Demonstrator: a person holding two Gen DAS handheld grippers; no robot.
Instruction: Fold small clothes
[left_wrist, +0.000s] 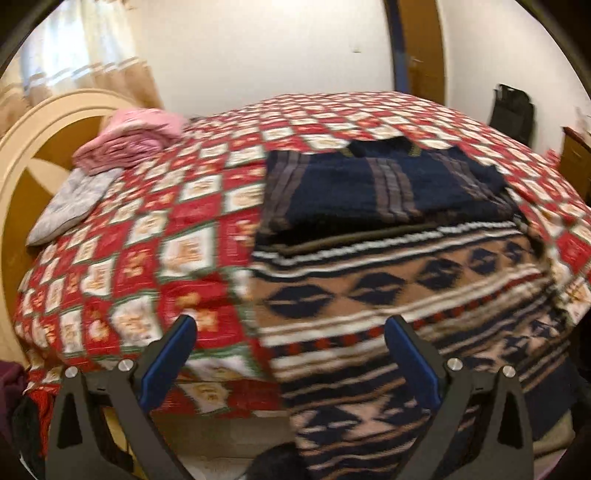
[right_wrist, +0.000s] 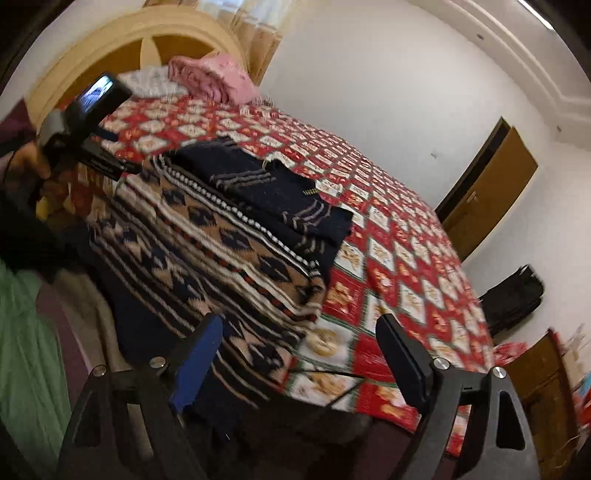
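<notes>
Left wrist view: the left gripper (left_wrist: 291, 354) hangs with jaws spread and empty over the bed's (left_wrist: 155, 236) near edge. The dark striped garment (left_wrist: 384, 184) lies ahead and slightly right, beyond the patterned blanket (left_wrist: 399, 295), its long axis running left to right.

Right wrist view: the right gripper (right_wrist: 303, 350) has jaws spread, holding nothing; the garment (right_wrist: 273, 192) lies ahead and left. Neither looks clearly nearer. The label on the left device (right_wrist: 99, 147) is blurred.

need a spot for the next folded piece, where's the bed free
Free: the red checked bedspread between the pink pile by the headboard and the navy folded clothes, plus the far side beyond them. Crowded: the near edge, under the patterned blanket.
</notes>
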